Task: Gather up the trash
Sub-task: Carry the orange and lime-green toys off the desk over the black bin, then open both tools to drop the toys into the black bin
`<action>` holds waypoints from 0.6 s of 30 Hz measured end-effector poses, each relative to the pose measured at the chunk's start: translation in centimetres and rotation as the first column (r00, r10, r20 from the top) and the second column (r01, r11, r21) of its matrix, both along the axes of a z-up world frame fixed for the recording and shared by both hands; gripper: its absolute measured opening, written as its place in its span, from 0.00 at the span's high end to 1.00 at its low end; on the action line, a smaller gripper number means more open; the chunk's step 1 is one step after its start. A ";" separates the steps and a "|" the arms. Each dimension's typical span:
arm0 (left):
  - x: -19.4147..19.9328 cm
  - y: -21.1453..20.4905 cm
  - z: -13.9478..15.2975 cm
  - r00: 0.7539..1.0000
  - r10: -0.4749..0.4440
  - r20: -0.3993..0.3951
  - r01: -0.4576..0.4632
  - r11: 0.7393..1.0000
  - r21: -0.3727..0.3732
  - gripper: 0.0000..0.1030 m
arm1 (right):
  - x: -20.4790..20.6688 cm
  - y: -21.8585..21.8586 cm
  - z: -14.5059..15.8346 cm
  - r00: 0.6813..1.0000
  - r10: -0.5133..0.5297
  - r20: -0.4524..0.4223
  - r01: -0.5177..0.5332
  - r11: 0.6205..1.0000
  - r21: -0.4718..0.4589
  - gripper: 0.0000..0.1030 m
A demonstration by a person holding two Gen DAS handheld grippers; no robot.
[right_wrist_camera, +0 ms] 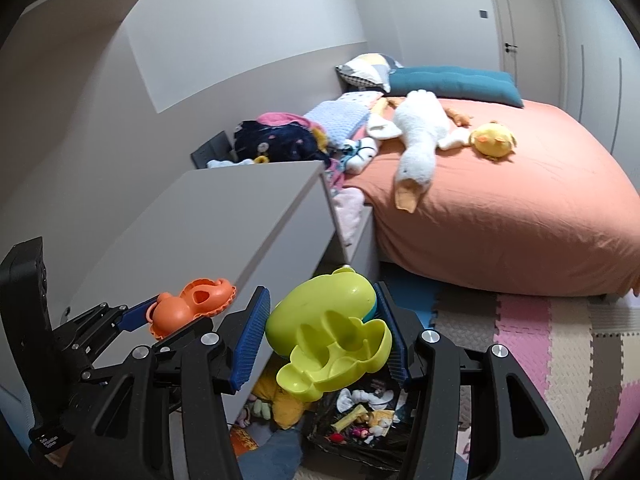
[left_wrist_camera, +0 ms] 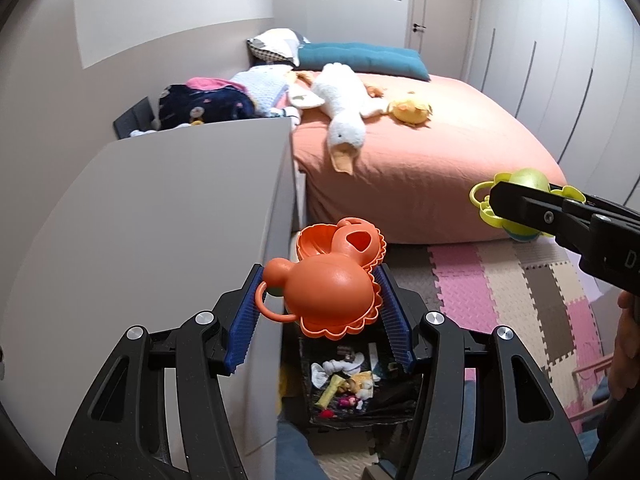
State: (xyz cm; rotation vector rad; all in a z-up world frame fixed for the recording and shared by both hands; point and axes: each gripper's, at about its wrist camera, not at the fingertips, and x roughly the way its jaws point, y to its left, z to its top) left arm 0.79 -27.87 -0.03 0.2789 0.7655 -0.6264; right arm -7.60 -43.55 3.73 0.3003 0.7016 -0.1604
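Jaws first: both pairs are loaded! On the left gripper (left_wrist_camera: 318, 304), the blue pads pinch an orange plastic toy (left_wrist_camera: 326, 292), a rounded duck-like shape with scalloped edges and a small ring handle sticking out to the left. Over on the right gripper (right_wrist_camera: 320, 336), the jaws squeeze a yellow-green plastic toy (right_wrist_camera: 324, 340) of much the same kind, its moulded hollow side turned up toward the camera.

Both toys hang in the air above a black bin (left_wrist_camera: 360, 388) on the floor, and look what's inside: crumpled white tissue, a yellowish wrapper, little scraps of pink and red. The bin sits tight against a tall grey cabinet (left_wrist_camera: 160, 220), whose flat top fills the left of both views. From the right wrist view, the left gripper comes in from the lower left, orange toy held out beside the cabinet's edge. From the left wrist view, the right gripper reaches in from the right edge, with a hand (left_wrist_camera: 628, 344) showing just beneath it.

Behind all this, a bed (left_wrist_camera: 460, 152) with a salmon sheet carries a white plush goose (left_wrist_camera: 340, 112), a yellow plush chick (left_wrist_camera: 410, 111), a teal cushion (left_wrist_camera: 360, 58) and a heap of clothes (left_wrist_camera: 204, 102). Pink, beige and grey foam floor tiles (left_wrist_camera: 512, 292) run along the bed's foot.
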 end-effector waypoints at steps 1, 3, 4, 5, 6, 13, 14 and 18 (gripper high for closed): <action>-0.2 -0.4 -0.1 1.000 -0.010 -0.001 0.010 1.000 0.002 0.47 | -0.2 -0.3 0.0 1.000 -0.007 -0.001 0.007 1.000 -0.002 0.47; -0.6 -1.1 -0.3 1.000 -0.027 -0.005 0.027 1.000 0.007 0.47 | -0.7 -1.0 -0.1 1.000 -0.024 -0.003 0.024 1.000 -0.006 0.47; -0.8 -1.4 -0.4 0.999 -0.033 -0.007 0.033 0.999 0.008 0.47 | -0.9 -1.3 -0.2 1.000 -0.029 -0.004 0.029 1.000 -0.007 0.47; -0.9 -1.7 -0.5 0.999 -0.041 -0.010 0.041 0.999 0.009 0.47 | -1.1 -1.6 -0.3 0.999 -0.037 -0.006 0.037 0.999 -0.007 0.47; -1.0 -2.1 -0.6 0.999 -0.049 -0.012 0.049 0.999 0.012 0.47 | -1.4 -1.9 -0.3 0.999 -0.045 -0.007 0.045 0.999 -0.007 0.47; -2.1 -4.2 -1.0 0.995 -0.103 -0.020 0.103 0.994 0.021 0.47 | -2.1 -3.4 -0.8 0.996 -0.083 -0.017 0.082 0.997 -0.014 0.47; -2.2 -4.4 -1.1 0.994 -0.109 -0.021 0.109 0.994 0.024 0.47 | -2.1 -3.6 -0.9 0.996 -0.087 -0.018 0.087 0.996 -0.015 0.47; -2.4 -4.7 -1.6 0.991 -0.126 -0.032 0.127 0.991 0.034 0.47 | -2.2 -4.2 -1.1 0.995 -0.102 -0.022 0.101 0.995 -0.018 0.47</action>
